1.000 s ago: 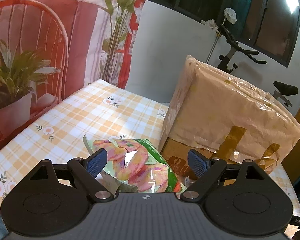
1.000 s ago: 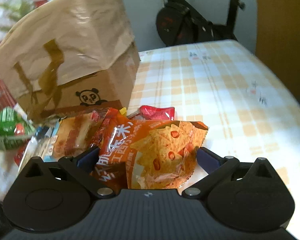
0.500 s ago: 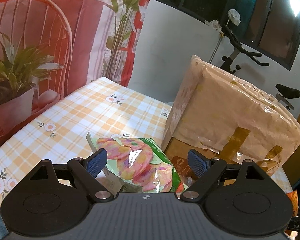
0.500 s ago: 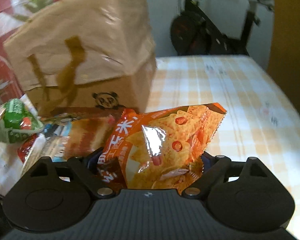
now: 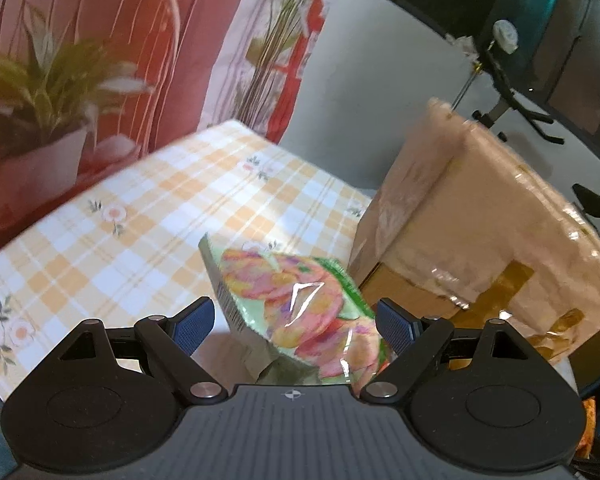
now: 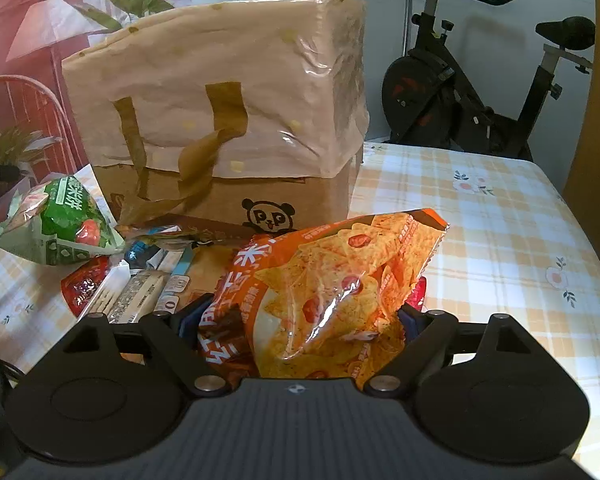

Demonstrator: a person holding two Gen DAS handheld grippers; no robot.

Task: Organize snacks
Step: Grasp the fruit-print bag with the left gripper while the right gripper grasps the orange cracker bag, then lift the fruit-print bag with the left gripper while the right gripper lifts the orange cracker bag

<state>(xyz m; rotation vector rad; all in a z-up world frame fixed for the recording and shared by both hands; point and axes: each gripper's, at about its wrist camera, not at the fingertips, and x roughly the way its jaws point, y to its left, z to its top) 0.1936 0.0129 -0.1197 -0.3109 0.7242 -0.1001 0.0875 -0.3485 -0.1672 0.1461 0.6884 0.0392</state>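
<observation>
Snacks are sitting on a plaid tabletop in front of a tan insulated bag, which is standing upright with a panda logo on its lower panel; at the far left of the right wrist view a green snack bag is showing raised off the cloth, and in the left wrist view this same green snack bag is lying between the blue fingertips of the left tool; the right pad is touching the packet while the left pad is standing apart from it, so the left tool is sitting spread and I cannot tell what is carrying the packet; just right of the green bag, a red sachet and flat wrapped bars are lying in a loose pile against the foot of the insulated bag; further right, the right tool is clenching an orange chip bag, its jaws pressing into both sides of the crinkled packet, which is tilting up and to the right above the tabletop; behind the tabletop at the right an exercise bike is standing.
</observation>
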